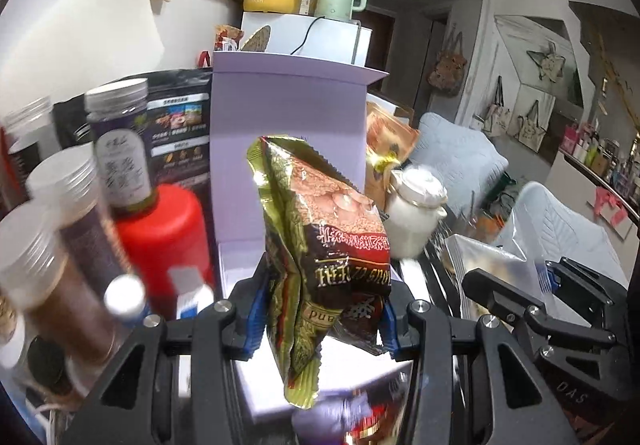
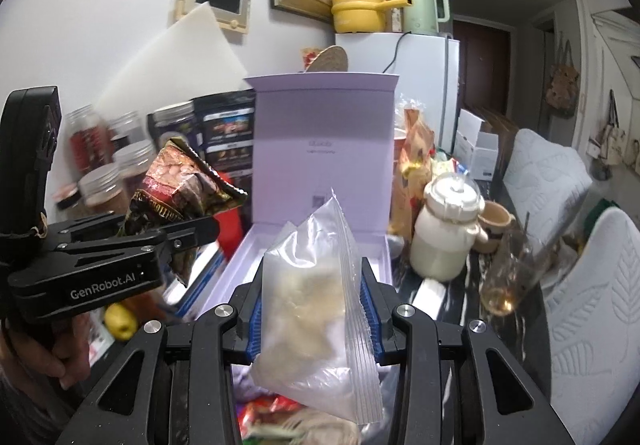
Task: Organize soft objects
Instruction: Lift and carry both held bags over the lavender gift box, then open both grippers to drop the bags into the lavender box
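The left claw (image 1: 322, 319) was clamped on a crinkled snack bag (image 1: 320, 241). The right claw (image 2: 310, 311) was clamped on a clear zip bag (image 2: 316, 277). At 12 o'clock from both stood an open lavender box (image 2: 320, 149), jars (image 1: 72, 229) at 9 o'clock.

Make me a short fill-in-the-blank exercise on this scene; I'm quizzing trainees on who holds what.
1. The left gripper is shut on a foil ____.
2. The right gripper is shut on a clear ____ bag.
3. Ahead of both stands an open box coloured ____.
4. The yellow pot sits beside a ____ kettle.

Missing words: snack packet; zip; lilac; green
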Motion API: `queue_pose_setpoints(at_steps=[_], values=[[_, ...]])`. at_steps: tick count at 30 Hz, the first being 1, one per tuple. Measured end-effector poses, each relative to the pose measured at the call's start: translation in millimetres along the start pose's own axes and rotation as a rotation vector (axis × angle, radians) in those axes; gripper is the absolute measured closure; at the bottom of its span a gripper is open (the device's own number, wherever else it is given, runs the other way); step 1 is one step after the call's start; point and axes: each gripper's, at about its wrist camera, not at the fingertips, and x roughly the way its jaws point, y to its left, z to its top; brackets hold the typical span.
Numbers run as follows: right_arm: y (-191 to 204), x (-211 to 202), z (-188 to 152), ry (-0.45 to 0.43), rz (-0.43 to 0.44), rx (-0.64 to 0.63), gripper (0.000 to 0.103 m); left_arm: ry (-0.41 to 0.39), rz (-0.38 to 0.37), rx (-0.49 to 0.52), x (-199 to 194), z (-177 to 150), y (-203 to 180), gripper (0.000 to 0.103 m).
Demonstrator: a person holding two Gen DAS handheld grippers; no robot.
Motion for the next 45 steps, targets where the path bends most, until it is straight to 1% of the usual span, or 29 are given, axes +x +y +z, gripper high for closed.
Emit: queue_pose_setpoints(at_steps=[3,10,13,15,17,21,26,30,33,35,36,37,39,40,41,43,44,45], values=[[-10,21,13,-0.006,-0.005,0.001,0.064,-0.013,0.004,-0.032,16,11,1,0.058],[-25,63,40,-0.019,-0.006,0.003,0.064,-0.024,0.076,-0.026,59,34,7,0.058],[-30,84,49,-0.006,-0.019,0.010,0.064,-0.022,0.109,-0.029,76,36,14,0.058],[-31,95,51,0.004,-0.020,0.008,0.064,-0.001,0.130,-0.029,85,34,18,0.058],[-32,104,51,0.008,-0.019,0.008,0.064,0.030,0.150,-0.017,98,30,22,0.058],[-32,125,46,0.040,-0.024,0.013,0.064,0.093,0.159,-0.025,116,23,27,0.058],[-29,147,40,0.088,-0.027,0.000,0.064,0.104,0.190,0.006,126,20,23,0.058],[-29,155,36,0.103,-0.045,0.003,0.064,0.115,0.183,0.011,133,18,25,0.058],[-28,157,35,0.106,-0.055,0.003,0.064,0.099,0.167,-0.010,134,21,30,0.058],[-28,158,35,0.108,-0.054,0.003,0.063,0.112,0.171,-0.021,137,21,33,0.058],[-28,158,35,0.111,-0.055,0.001,0.060,0.124,0.181,-0.021,136,21,35,0.057],[-28,159,35,0.117,-0.062,0.002,0.050,0.143,0.196,-0.023,139,21,36,0.057],[-29,159,34,0.114,-0.074,0.009,0.041,0.165,0.189,-0.054,141,21,39,0.055],[-30,160,34,0.115,-0.080,0.013,0.039,0.171,0.184,-0.066,141,21,40,0.055],[-31,160,34,0.117,-0.084,0.015,0.039,0.170,0.188,-0.066,141,21,40,0.052],[-35,159,34,0.120,-0.101,0.021,0.039,0.153,0.214,-0.050,139,22,37,0.038],[-36,159,34,0.121,-0.110,0.023,0.039,0.140,0.225,-0.043,137,22,36,0.021],[-39,159,35,0.121,-0.118,0.026,0.039,0.132,0.237,-0.040,135,22,36,0.016]])
